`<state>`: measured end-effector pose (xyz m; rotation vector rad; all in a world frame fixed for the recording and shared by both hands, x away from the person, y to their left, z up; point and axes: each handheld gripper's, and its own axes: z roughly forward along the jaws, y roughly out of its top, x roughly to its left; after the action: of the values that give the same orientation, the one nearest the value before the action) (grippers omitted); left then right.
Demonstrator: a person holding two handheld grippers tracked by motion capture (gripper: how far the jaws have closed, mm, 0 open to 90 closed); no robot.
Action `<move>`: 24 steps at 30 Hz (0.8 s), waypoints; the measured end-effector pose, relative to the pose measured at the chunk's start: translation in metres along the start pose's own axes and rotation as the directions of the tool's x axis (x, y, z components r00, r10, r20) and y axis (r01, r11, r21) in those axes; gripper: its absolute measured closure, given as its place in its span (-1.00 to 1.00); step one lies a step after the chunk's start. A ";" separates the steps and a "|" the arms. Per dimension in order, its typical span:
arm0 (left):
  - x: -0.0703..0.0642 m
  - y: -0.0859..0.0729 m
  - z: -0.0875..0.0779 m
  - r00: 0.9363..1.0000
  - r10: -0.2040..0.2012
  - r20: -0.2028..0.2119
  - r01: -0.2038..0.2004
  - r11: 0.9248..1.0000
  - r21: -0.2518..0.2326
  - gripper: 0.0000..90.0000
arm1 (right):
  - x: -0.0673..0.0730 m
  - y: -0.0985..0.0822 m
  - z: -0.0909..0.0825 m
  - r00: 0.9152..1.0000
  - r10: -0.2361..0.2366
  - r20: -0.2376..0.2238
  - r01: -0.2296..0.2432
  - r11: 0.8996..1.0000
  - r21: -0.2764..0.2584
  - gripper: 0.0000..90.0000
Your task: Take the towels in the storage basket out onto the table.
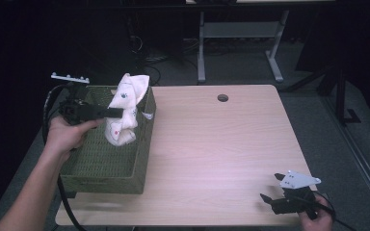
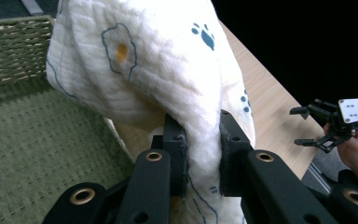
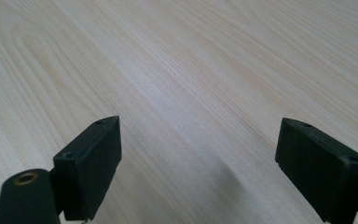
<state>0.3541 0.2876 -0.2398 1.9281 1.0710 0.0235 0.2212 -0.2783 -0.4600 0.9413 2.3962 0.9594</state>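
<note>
One soft cloth (image 2: pixel 168 79), white with blue paw prints and an orange-centred flower outline, pinched between the closed jaws of the left gripper (image 1: pixel 120 113) and hanging in a bunched column above the woven basket (image 1: pixel 101 166) at the left end of the desk (image 1: pixel 221 144). Lower folds reaching down into the basket, near its right wall; cannot tell whether they rest on the basket floor. Seen up close in the left gripper view: fabric squeezed thin between the two pads, billowing out above them and trailing below.

Judged light and limp: no stiffness, drapes and folds under its own weight, takes whatever shape the hold gives it. Textured weave, so probably not slippery against the pads. Nothing fragile about it; could snag on the rough wicker. Best taken by a gathered fold or a corner, pinched deep enough that several layers sit between the pads, as now. Held at one point only, hangs as a rope; needs a second hold at another corner to spread flat.

Right gripper (image 1: pixel 275 188) low over bare desk at the near right corner, jaws spread wide, holding nothing, well apart from the cloth.
</note>
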 end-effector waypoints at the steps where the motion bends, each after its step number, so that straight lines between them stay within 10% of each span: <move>1: -0.001 0.001 0.001 1.000 0.005 0.000 -0.005 1.000 0.005 0.71 | 0.000 0.000 0.000 1.000 0.000 0.000 0.000 1.000 0.000 -0.69; 24: -0.030 0.019 0.050 0.998 0.059 0.038 -0.061 0.996 0.063 0.70 | 0.001 0.001 -0.001 1.000 0.008 -0.003 -0.008 1.000 0.000 -0.69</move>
<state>0.3684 0.2278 -0.2442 2.0109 1.0009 -0.0127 0.2203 -0.2775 -0.4593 0.9512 2.3960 0.9645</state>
